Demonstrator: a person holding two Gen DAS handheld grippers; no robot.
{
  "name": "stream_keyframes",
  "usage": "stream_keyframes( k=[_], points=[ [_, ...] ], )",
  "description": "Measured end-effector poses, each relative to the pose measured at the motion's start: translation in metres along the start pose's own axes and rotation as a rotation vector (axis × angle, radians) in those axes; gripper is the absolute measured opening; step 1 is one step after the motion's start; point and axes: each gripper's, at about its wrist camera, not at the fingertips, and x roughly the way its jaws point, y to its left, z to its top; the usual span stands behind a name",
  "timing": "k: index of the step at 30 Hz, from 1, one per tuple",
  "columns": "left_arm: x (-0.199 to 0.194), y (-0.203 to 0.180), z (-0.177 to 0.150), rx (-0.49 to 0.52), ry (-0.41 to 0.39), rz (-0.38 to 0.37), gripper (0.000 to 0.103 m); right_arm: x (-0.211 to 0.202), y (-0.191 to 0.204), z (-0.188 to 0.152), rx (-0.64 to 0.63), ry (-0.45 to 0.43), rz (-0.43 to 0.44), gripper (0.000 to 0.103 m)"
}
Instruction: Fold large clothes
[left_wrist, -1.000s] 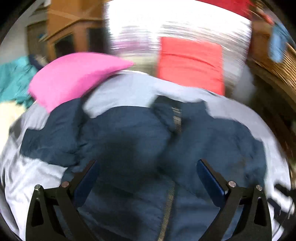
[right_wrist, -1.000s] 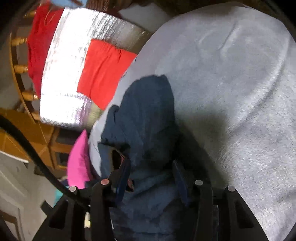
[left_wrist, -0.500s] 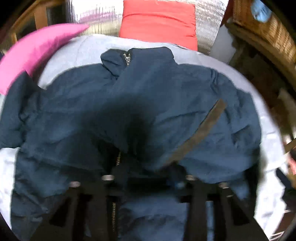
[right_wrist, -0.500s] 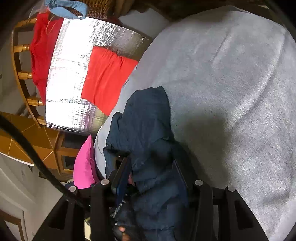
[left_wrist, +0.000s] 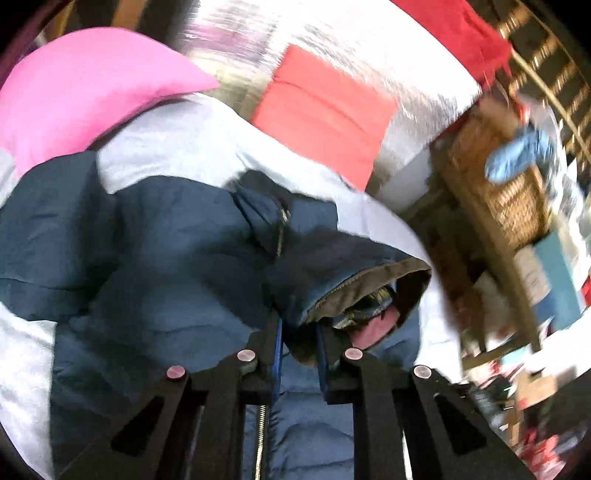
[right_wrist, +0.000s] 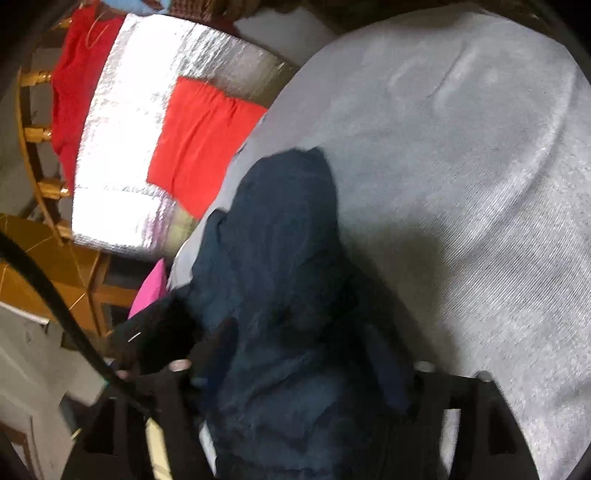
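A dark navy padded jacket (left_wrist: 166, 258) lies spread on a light grey sheet (left_wrist: 166, 140), zipper up. My left gripper (left_wrist: 299, 354) is shut on a fold of the jacket's right front edge, lifting it so the brown lining (left_wrist: 373, 280) shows. In the right wrist view the jacket (right_wrist: 273, 258) bunches up between and over my right gripper (right_wrist: 295, 373). Its fingers are mostly hidden by the cloth and stand fairly wide apart.
A pink pillow (left_wrist: 85, 92) lies at the sheet's far left. A red cloth (left_wrist: 325, 107) rests on a silver foil mat (right_wrist: 122, 147) beyond. A wicker basket (left_wrist: 495, 177) and cluttered shelves stand to the right. A wooden chair (right_wrist: 33, 133) holds a red garment.
My left gripper closed on the jacket's front edge and lifted it, turning toward the right. The jacket heaped up further over my right gripper, whose fingers look wider apart.
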Motion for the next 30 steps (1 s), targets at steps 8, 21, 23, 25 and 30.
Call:
stream_keyframes(
  k=[8, 21, 23, 25, 30],
  points=[
    [-0.029, 0.082, 0.01, -0.216, -0.019, 0.048, 0.036, 0.023, -0.004, 0.01, -0.051, -0.045, -0.057, 0.078],
    [-0.017, 0.081, -0.084, -0.06, -0.083, 0.292, 0.069, 0.04, 0.006, 0.0, -0.173, -0.054, -0.163, 0.055],
    [-0.014, 0.079, -0.094, -0.019, -0.096, 0.335, 0.069, 0.041, 0.008, -0.001, -0.198, -0.064, -0.177, 0.051],
    [-0.015, 0.086, -0.096, -0.006, -0.095, 0.35, 0.069, 0.043, 0.014, -0.004, -0.253, -0.078, -0.209, 0.049],
    [-0.039, 0.106, -0.092, -0.052, -0.141, 0.382, 0.069, 0.04, 0.017, -0.01, -0.314, -0.098, -0.252, 0.048]
  ],
)
